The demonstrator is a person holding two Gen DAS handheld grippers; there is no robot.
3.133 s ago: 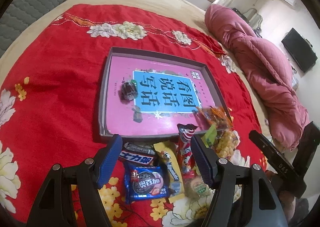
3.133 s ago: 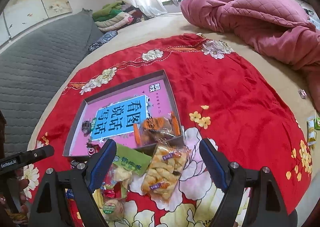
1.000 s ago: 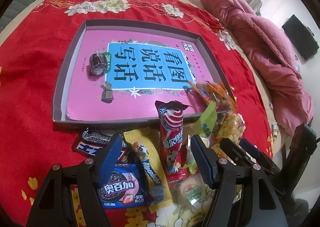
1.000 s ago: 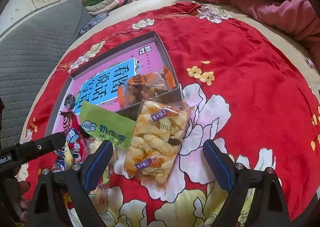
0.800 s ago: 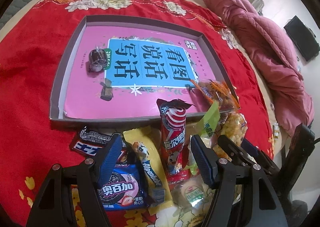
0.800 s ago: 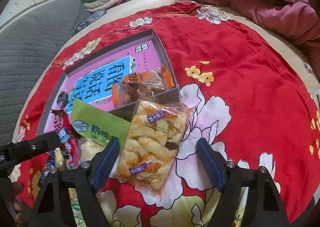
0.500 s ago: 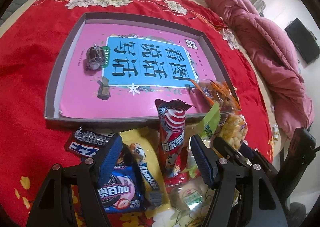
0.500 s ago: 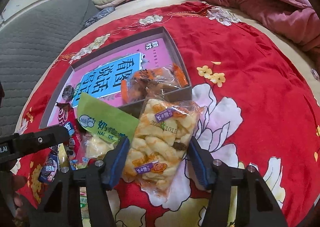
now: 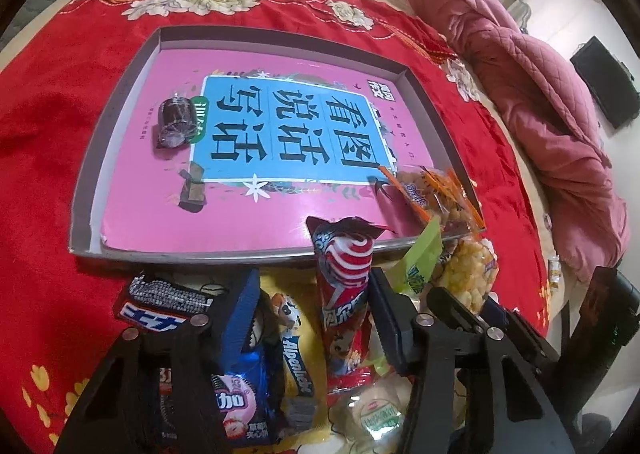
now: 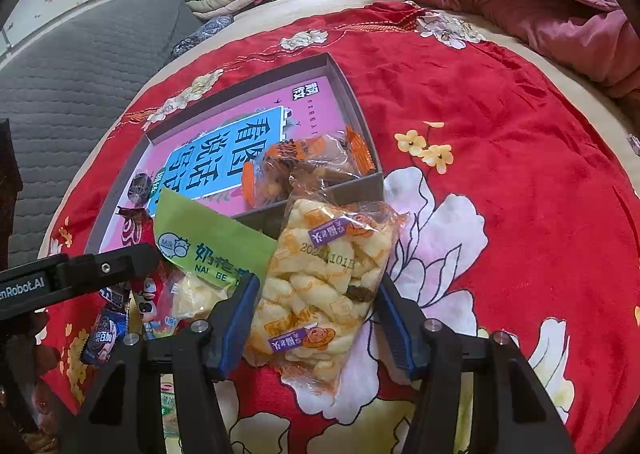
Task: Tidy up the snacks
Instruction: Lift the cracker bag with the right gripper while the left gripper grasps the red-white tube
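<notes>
Two claws have just been closing, each around a packet from the snack pile on the bed.

Right claw [image 10: 316, 318]: clear bag of pale yellow twisted puffs [image 10: 324, 286] sits between its blue pads, both pads pressed into the bag's sides. It went from wide open a second ago to clamped. The bag lies on the red floral bedspread [image 10: 500, 182], its top end against the near wall of the shallow grey tray with the pink printed sheet [image 10: 344, 78]. Reads as a secured grip, lift not started.

Left claw [image 9: 312, 314]: jaws about half open, narrowed in the last half second. Red-and-white swirl-print stick packet [image 9: 344, 294] stands between them, leaning on the tray's front wall, with the yellow Alpenliebe packet [image 9: 296, 354] beside it. The right pad looks to touch the red packet; the left pad rests against the blue cookie pouch [image 9: 244, 386], well short of it. I'd call it not gripped yet.

Around them: black-and-white chocolate bar [image 9: 160, 302] left of the pile, green-headed bag [image 10: 208, 242] between the two picks. Already in the tray: a dark round wrapped sweet [image 9: 174, 122], a small brown wrapped candy [image 9: 192, 190] and an orange-edged clear packet [image 10: 304, 162] in the near corner.

Meaning: the puffs bag probably goes into the tray next. The left claw needs more closing, and risks pinching the yellow packet along with the red one.
</notes>
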